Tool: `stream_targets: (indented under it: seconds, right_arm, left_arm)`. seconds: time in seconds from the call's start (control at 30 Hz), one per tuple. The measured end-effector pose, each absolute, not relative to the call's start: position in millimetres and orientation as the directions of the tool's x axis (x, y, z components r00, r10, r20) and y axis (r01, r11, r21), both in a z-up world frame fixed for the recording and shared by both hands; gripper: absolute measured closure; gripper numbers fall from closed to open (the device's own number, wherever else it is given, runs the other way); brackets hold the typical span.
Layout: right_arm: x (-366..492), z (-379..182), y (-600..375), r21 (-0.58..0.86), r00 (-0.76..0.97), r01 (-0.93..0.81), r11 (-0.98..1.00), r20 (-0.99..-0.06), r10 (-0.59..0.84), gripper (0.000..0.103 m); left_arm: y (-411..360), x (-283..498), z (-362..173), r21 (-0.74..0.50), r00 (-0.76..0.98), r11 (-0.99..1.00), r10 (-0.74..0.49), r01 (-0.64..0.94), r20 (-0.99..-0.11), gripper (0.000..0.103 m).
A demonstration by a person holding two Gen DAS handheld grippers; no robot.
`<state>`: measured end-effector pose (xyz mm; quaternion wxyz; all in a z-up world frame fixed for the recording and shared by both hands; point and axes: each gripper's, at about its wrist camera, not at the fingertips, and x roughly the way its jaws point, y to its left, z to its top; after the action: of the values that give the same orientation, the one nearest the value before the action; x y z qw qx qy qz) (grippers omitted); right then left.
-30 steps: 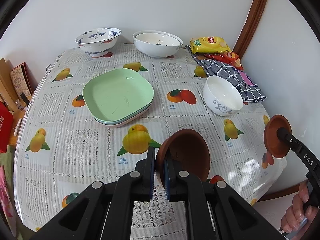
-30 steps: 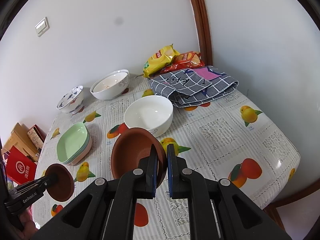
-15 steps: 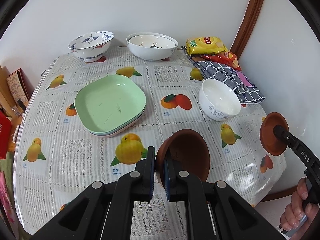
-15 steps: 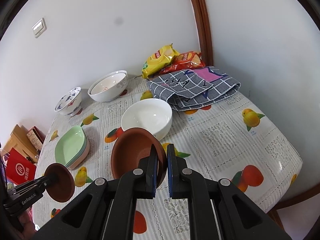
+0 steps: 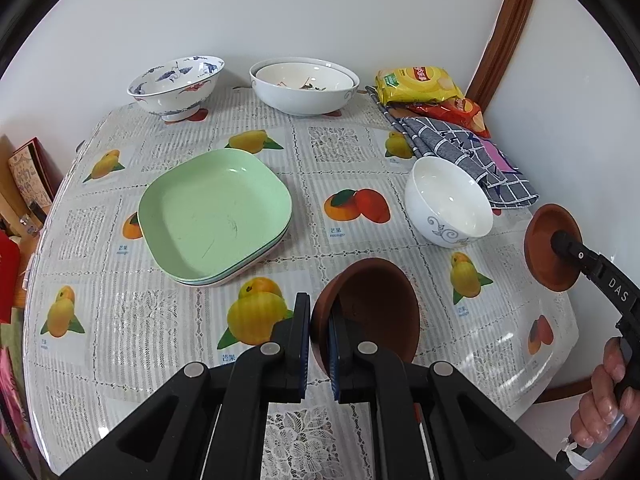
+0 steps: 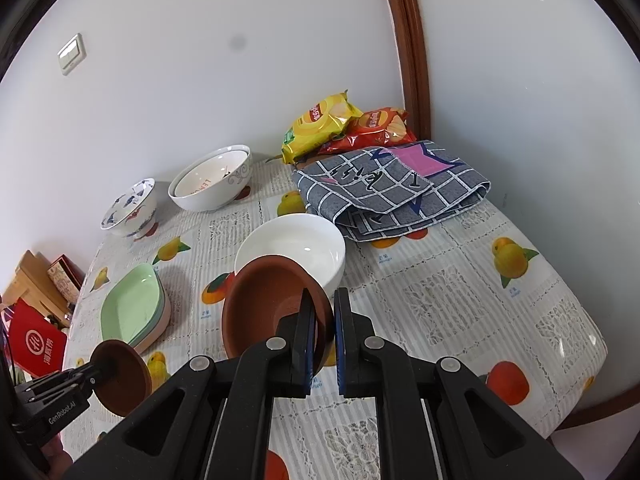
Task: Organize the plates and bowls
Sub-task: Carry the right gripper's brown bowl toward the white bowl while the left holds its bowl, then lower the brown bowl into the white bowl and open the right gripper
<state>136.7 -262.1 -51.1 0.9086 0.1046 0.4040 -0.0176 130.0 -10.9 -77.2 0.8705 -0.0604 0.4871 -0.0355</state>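
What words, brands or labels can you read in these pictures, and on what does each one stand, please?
"DAS": right tongs, on the black arm.
"GenRobot.AI": left tongs, on the black body.
"LE…", partly hidden: inside the large white bowl.
Yellow chip bag, red chip bag: brand print too small.
Tablecloth fruit captions: too small.
Red box: white characters, blurred.

The fruit-print lace-patterned table (image 5: 352,148) bears stacked green square plates (image 5: 214,212), three ceramic bowls (image 5: 448,206), crisp packets (image 5: 416,85) and a folded checked cloth (image 5: 460,148).

Plain white walls (image 6: 240,100) meet at a brown wooden corner trim (image 6: 408,40). A light switch (image 6: 72,54) sits high on the left wall.
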Motion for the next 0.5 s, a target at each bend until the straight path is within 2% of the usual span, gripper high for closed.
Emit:
stream_targets:
  seconds: [0.5]
  right_arm:
    - [170, -64, -256, 0.168, 0.657, 0.117, 0.979, -0.752, 0.051, 0.094]
  left_arm:
    - [-9, 152, -88, -0.128, 0.506, 0.992, -0.116, 0.010, -0.855, 0.095]
